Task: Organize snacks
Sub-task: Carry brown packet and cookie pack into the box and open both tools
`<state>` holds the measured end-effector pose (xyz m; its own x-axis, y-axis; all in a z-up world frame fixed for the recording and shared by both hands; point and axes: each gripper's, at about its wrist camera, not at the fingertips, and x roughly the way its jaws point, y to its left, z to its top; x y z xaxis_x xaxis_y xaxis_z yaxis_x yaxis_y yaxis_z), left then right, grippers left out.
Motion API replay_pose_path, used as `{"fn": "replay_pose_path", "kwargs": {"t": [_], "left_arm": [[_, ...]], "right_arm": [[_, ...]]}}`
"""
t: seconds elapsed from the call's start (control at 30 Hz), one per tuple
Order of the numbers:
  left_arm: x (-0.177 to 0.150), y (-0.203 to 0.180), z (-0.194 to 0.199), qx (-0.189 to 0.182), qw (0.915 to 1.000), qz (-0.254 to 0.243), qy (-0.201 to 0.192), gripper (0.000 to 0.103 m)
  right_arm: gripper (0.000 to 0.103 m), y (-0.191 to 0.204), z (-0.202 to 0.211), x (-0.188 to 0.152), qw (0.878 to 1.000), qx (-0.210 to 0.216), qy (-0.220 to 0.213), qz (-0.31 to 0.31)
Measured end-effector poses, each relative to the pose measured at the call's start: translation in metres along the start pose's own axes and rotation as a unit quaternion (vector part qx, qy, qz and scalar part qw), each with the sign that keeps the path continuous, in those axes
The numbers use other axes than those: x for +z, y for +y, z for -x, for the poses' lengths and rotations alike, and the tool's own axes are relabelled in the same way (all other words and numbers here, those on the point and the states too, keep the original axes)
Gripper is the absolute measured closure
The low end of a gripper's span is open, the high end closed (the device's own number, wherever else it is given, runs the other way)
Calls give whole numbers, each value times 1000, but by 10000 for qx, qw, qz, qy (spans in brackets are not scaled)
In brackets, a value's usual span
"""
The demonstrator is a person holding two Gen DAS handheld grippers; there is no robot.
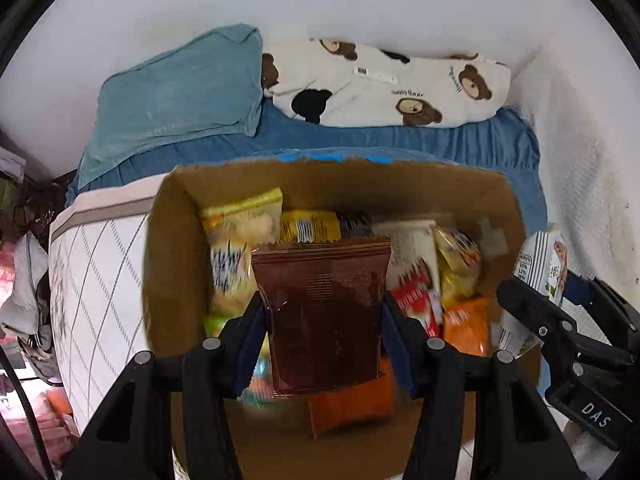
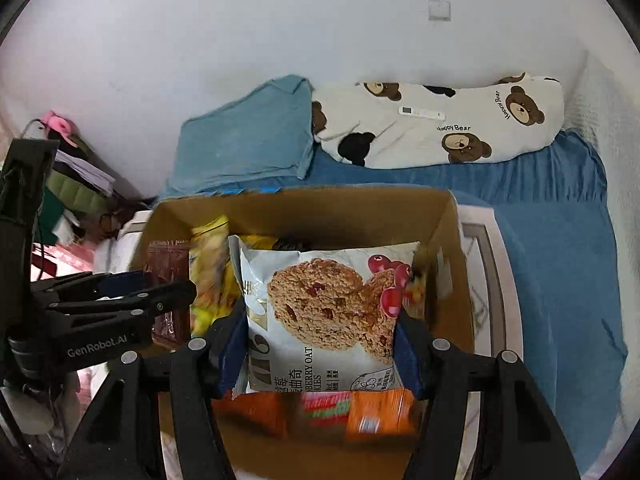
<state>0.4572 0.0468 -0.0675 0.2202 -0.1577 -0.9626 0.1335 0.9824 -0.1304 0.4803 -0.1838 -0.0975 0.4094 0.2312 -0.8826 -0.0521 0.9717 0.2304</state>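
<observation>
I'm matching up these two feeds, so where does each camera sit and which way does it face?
Left wrist: on the left gripper, looking steeply down at the brown packet it holds over the box; right gripper at right edge.
Right wrist: on the right gripper, looking down at the cookie bag it holds; left gripper at left.
Shared: box, bed, bear pillow.

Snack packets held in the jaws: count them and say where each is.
2. The brown packet is in the left gripper; the oat cookie packet is in the right gripper. Both hang over the cardboard box.
</observation>
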Motion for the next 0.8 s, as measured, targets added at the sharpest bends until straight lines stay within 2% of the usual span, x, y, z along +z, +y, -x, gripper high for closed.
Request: {"fn": "replay_pose_path", "kwargs": {"t": [0.1, 0.2, 0.23, 0.27, 0.3, 0.37, 0.47, 0.8], "left_arm": [[17, 7, -18, -118, 9995, 129, 251, 50], [26, 12, -29, -217, 9983, 258, 475, 47], [27, 13, -30, -216, 9981, 285, 498, 43], [28, 14, -30, -239, 9979, 332, 507, 27], [29, 17, -31, -231, 9977, 384, 505, 15], [26, 20, -30, -228, 9977, 442, 467, 14], [24, 22, -32, -160, 9978, 468, 448, 9], [-1, 20, -22, 166, 9987, 453, 158, 9]], "right_arm": [[36, 1, -28, 20, 9999, -49, 135, -18], [30, -1, -51, 33, 9989, 134, 444, -119], [17, -4, -57, 35, 9980, 177, 564, -204], [3, -6, -62, 36, 9976, 175, 633, -239], [2, -9, -64, 35, 9975, 110, 658, -246], [2, -12, -68, 36, 9977, -57, 638, -221], [2, -20, -70, 32, 9969, -70, 722, -305], [2, -25, -69, 2, 9952, -395, 842, -308]]}}
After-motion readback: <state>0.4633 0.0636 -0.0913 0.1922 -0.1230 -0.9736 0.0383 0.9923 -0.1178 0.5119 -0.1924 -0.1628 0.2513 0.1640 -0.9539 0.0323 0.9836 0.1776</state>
